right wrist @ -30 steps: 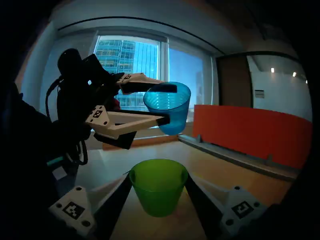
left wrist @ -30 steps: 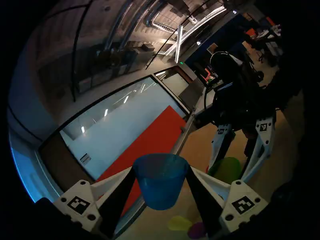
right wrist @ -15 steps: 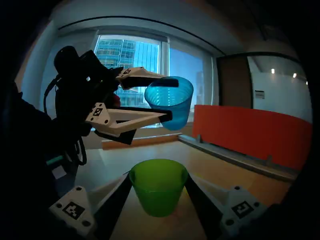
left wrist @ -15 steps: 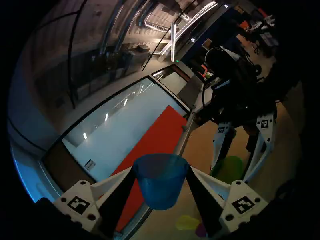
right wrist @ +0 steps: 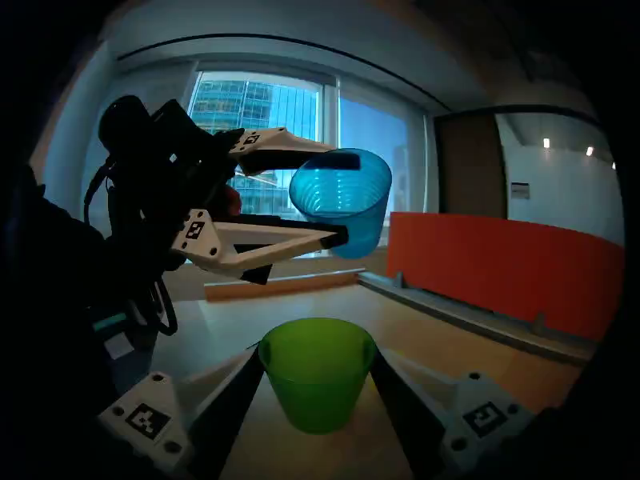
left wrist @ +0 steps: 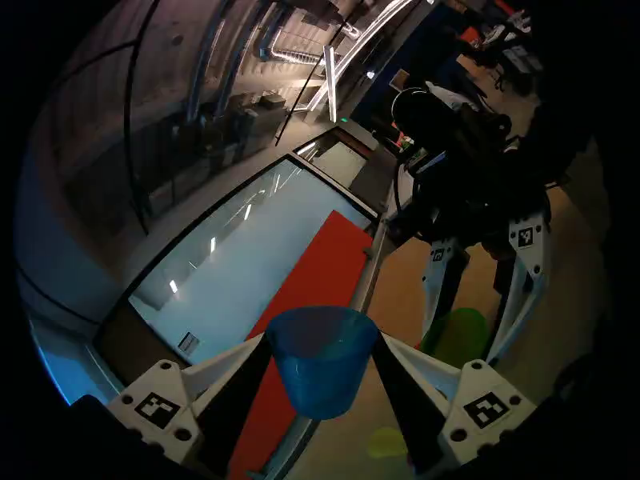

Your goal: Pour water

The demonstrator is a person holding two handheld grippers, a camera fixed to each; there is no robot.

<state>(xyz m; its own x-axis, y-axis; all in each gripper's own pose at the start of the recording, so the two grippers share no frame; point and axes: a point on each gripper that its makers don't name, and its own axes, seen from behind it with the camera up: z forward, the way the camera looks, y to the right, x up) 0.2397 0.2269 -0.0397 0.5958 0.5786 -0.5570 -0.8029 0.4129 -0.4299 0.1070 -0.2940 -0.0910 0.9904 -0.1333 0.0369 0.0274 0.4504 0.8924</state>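
My left gripper (left wrist: pixel 322 360) is shut on a translucent blue cup (left wrist: pixel 321 362), and this view is rolled far over to one side. In the right gripper view the same blue cup (right wrist: pixel 342 200) hangs tilted in the air, mouth turned toward me, between the left gripper's white fingers (right wrist: pixel 272 240), above and just behind the green cup. My right gripper (right wrist: pixel 318 374) is shut on the upright green cup (right wrist: pixel 318 372) above the wooden table (right wrist: pixel 432 336). From the left gripper view, the green cup (left wrist: pixel 458 336) sits lower right between the right gripper's fingers (left wrist: pixel 520 296). I see no water in either cup.
An orange partition (right wrist: pixel 504 264) runs along the table's right side, with large windows (right wrist: pixel 264 136) behind. A yellow object (left wrist: pixel 388 442) lies on the table below the blue cup. A person's dark sleeve (right wrist: pixel 56 264) holds the left gripper.
The blue cup has tipped further and shifted slightly right and up over the green cup. The green cup has stayed still.
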